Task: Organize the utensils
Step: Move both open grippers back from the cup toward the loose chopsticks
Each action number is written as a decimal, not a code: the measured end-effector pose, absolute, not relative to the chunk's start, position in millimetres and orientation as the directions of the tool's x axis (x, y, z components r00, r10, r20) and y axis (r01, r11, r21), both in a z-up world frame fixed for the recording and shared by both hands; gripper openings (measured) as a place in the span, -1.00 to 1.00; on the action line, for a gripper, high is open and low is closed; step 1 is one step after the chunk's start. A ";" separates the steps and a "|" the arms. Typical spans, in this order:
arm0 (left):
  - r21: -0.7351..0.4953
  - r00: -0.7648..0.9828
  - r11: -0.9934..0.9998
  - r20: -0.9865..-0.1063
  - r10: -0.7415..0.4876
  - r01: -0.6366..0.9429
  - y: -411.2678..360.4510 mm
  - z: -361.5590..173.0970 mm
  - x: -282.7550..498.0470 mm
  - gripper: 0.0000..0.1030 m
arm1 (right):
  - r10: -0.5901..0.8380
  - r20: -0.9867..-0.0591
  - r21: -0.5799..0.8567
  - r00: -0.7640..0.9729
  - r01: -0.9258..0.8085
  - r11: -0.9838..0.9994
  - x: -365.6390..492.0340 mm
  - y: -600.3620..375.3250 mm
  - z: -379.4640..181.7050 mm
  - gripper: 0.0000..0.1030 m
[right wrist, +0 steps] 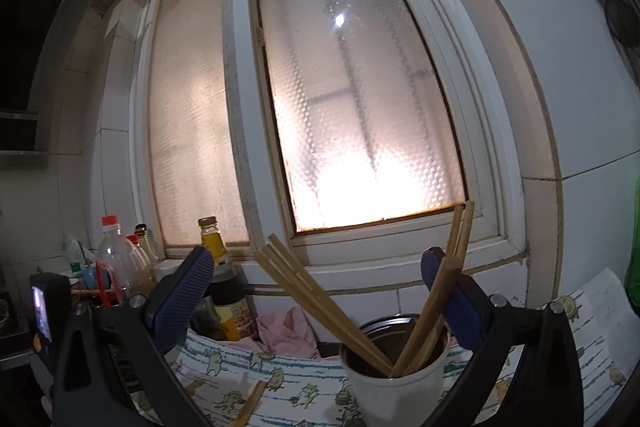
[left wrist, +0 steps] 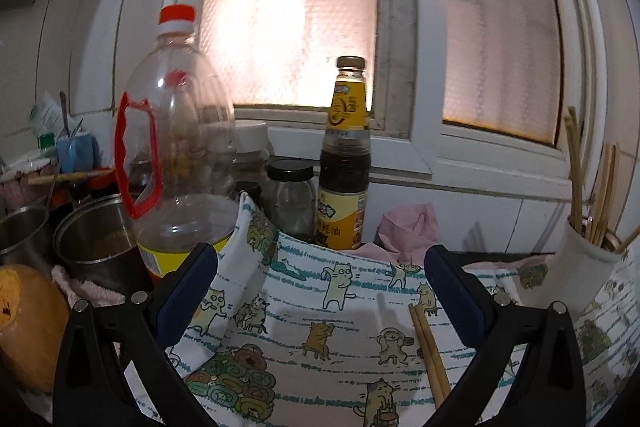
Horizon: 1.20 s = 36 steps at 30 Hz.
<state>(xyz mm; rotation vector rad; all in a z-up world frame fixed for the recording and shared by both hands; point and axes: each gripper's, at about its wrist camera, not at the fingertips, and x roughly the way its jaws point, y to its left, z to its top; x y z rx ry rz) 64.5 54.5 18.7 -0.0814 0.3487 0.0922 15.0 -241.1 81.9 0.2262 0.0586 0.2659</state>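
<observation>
Hovering w/ L gripper (left wrist: 320, 277) spread over chopsticks (left wrist: 430, 351) lying on cloth (left wrist: 320, 291); holding R gripper (right wrist: 318, 279) spread above cup (right wrist: 394, 387).

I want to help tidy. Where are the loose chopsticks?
The loose chopsticks lie on the cat cloth, low right in the left wrist view, left of the white cup.

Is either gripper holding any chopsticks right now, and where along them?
No. The left gripper and right gripper are both open and empty; chopsticks lie loose on the cloth.

Each hand-held gripper (left wrist: 320, 291): black frame, silver screws, ribbed blue pads (left wrist: 186, 297)
</observation>
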 end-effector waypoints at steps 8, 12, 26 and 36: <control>-0.086 0.940 0.989 -0.330 0.084 -0.118 59.2 21.5 60.8 0.99 | 0.313 -0.043 0.206 0.949 -0.298 0.932 12.7 -230.5 77.9 1.00; -0.055 0.939 0.991 -0.330 0.096 -0.120 54.2 20.6 61.0 0.99 | 0.348 -0.061 0.189 0.936 -0.331 0.924 9.5 -222.8 77.5 1.00; -0.092 0.935 0.985 -0.338 0.105 -0.144 60.4 20.0 61.6 0.99 | 0.189 -0.110 0.107 0.976 -0.178 0.978 -9.6 -195.4 70.0 1.00; -0.095 0.933 0.983 -0.340 0.115 -0.156 63.0 20.9 62.1 0.99 | 0.095 -0.165 -0.073 0.982 -0.109 0.991 -14.8 -162.2 55.8 1.00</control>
